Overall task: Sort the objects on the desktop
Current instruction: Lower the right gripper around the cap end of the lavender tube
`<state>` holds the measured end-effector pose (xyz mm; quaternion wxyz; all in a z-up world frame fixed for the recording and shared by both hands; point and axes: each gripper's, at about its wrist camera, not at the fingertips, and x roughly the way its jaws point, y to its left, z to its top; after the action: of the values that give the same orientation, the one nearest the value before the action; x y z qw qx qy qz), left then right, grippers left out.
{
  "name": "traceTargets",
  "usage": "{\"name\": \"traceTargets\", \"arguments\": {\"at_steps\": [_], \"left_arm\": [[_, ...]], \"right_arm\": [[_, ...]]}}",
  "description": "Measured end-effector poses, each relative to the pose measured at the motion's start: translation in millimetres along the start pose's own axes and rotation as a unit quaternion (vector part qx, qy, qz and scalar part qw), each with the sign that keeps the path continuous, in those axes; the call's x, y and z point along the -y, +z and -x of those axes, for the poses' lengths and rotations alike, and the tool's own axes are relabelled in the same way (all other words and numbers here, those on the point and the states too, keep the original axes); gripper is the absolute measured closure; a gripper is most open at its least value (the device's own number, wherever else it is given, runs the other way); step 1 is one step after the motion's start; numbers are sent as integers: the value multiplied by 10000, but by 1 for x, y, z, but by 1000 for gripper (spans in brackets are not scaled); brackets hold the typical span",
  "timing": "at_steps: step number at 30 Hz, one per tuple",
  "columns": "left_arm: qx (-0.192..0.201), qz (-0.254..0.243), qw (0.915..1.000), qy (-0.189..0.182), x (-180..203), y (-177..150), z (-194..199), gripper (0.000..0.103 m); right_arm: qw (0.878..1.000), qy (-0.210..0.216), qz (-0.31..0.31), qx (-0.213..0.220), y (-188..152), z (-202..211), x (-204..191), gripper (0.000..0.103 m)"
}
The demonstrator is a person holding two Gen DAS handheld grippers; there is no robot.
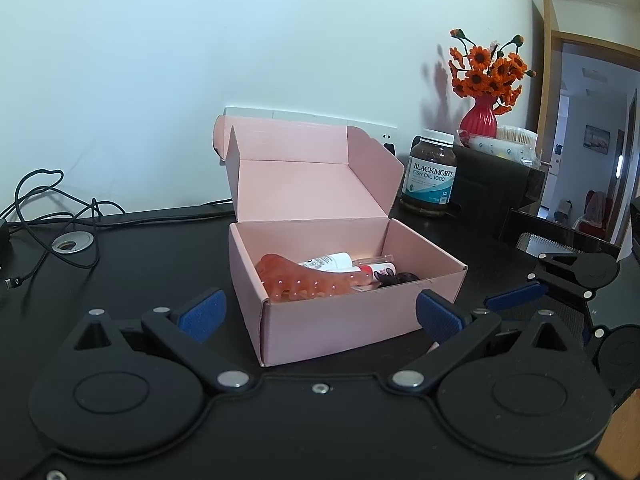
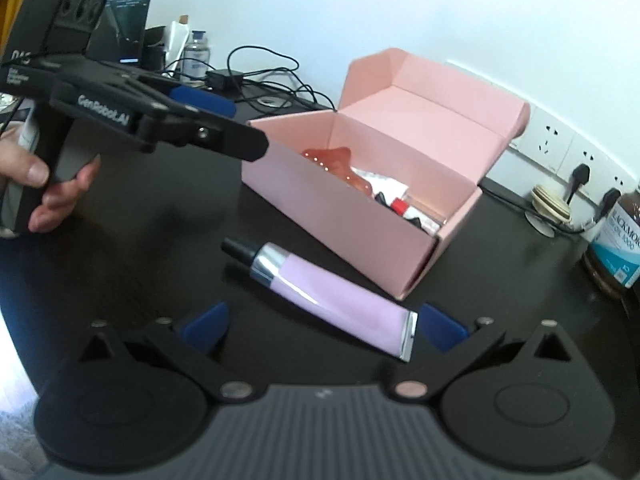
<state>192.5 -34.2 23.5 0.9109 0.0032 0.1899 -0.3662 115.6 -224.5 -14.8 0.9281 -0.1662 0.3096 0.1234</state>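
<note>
An open pink cardboard box (image 1: 340, 320) stands on the black desk (image 1: 140, 264), lid up. Inside lie an orange hair claw (image 1: 304, 284), a white bottle (image 1: 332, 261), a red-capped item and something black. My left gripper (image 1: 320, 314) is open just in front of the box's near wall, holding nothing. In the right wrist view a pink tube (image 2: 332, 300) with a black cap lies on the desk beside the box (image 2: 360, 232). My right gripper (image 2: 324, 326) is open around the tube's flat end. A hand holds the left gripper (image 2: 236, 124) at upper left.
A brown Blackmores fish oil jar (image 1: 430, 172) stands right of the box, with a red vase of orange flowers (image 1: 480, 116) on a black cabinet behind it. Cables (image 1: 52, 208) trail over the desk's left rear. Wall sockets (image 2: 560, 148) with plugs sit behind the box.
</note>
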Motion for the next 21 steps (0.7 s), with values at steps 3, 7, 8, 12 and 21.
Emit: {"name": "traceTargets", "arguments": {"at_steps": [3,7,8,12,21], "left_arm": [[-5,40,10000,0,-1,0,0,0],[-7,57,10000,-5,-2,0,0,0],[-7,59,10000,-6,-2,0,0,0],[-7,66,10000,-11,-2,0,0,0],[16,112,9999,18,-3,0,1,0]], "right_arm": [[9998,71,-170,13,1,-5,4,1],[9970,206,-747,-80,2,-15,19,1],[9957,234,-892,-122,3,-18,23,1],[9920,250,-1216,-223,3,-24,34,1],[9979,296,-542,-182,11,-19,12,1]]}}
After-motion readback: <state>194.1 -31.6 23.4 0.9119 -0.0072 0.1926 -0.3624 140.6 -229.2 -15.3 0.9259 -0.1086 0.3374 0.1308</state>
